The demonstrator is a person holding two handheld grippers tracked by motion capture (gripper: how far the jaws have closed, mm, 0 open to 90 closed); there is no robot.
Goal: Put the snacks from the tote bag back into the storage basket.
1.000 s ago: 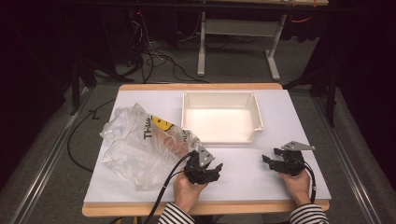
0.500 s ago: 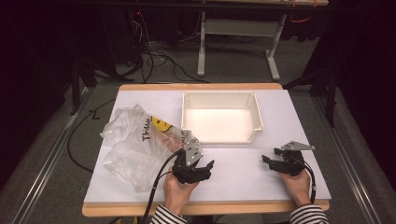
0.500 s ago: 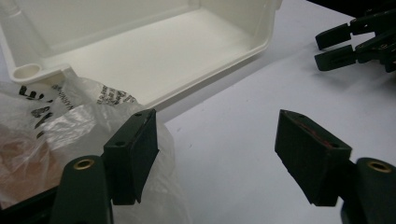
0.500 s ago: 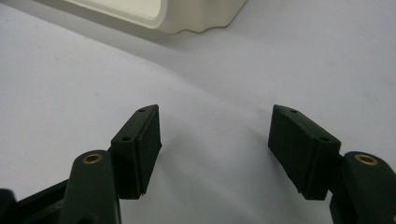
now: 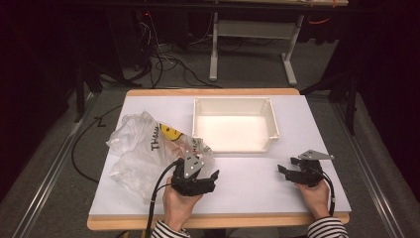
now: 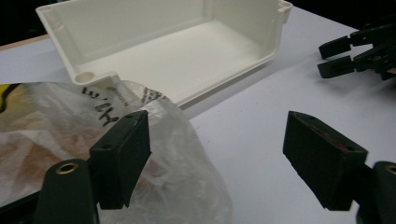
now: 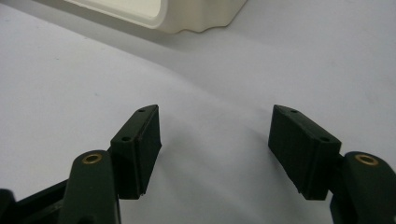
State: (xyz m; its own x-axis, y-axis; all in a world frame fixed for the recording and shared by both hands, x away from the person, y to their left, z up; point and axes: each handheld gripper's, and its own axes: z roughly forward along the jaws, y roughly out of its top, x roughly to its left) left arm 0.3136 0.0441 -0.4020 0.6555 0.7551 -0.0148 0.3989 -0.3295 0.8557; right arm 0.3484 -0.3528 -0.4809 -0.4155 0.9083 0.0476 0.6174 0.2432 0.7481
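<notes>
Left hand-held gripper (image 6: 217, 158) hovers low, jaws spread wide, beside the plastic bag (image 6: 56, 135).

Dark room, grey floor (image 5: 59, 163), cables (image 5: 163, 64), white desk frame (image 5: 252, 34)

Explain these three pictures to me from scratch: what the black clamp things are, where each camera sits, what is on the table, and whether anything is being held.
A person sits at a white table and holds a hand-operated, two-jaw clamp in each hand: the left gripper and the right gripper. One picture comes from a camera above the table. The other two come from cameras riding on each gripper, looking out between its black jaws. On the table lie a crumpled clear plastic bag with a yellow smiley print and an empty white bin. Both grippers are open and hold nothing. The left one sits at the bag's edge; the right one is over bare table.
</notes>
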